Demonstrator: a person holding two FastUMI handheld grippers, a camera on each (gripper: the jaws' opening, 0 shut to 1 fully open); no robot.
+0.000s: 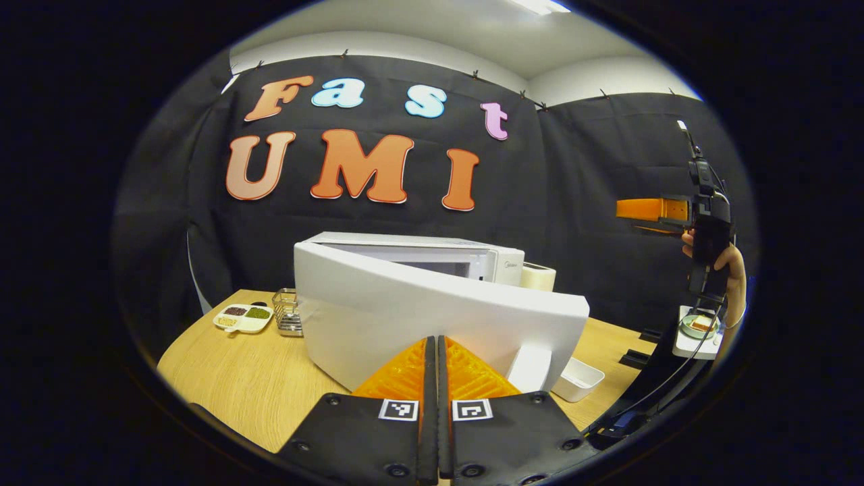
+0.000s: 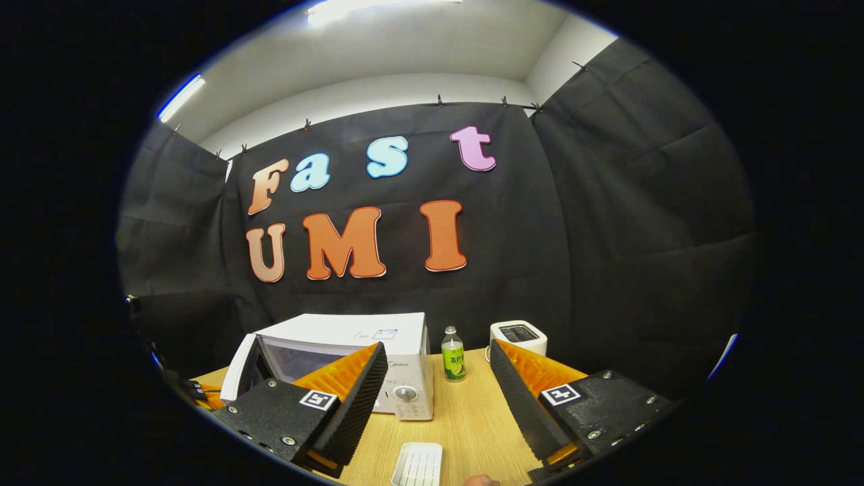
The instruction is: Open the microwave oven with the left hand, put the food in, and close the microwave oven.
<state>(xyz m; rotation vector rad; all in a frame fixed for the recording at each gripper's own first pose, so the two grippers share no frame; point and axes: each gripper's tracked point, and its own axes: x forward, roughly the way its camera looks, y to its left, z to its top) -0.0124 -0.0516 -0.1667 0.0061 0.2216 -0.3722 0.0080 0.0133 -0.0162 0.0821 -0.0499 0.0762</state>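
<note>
Right in front of my left gripper (image 1: pixel 437 351), its fingers pressed together with nothing between them, the microwave (image 1: pixel 432 270) door (image 1: pixel 432 317) hangs partly open on the table (image 1: pixel 250 378). My right gripper (image 2: pixel 439 385) is spread wide and holds nothing.

Microwave door (image 1: pixel 432 317) swung partly open, spans space just ahead of left hand-held gripper (image 1: pixel 437 364), blocks straight path to cavity. Wire rack (image 1: pixel 289 312) and sectioned dish (image 1: pixel 243 317) crowd tabletop (image 1: pixel 250 378) left of door. White tray (image 1: pixel 577 378) beside door's right end. Bottle (image 2: pixel 453 354) stands between microwave (image 2: pixel 378 351) and toaster (image 2: pixel 518 336).
</note>
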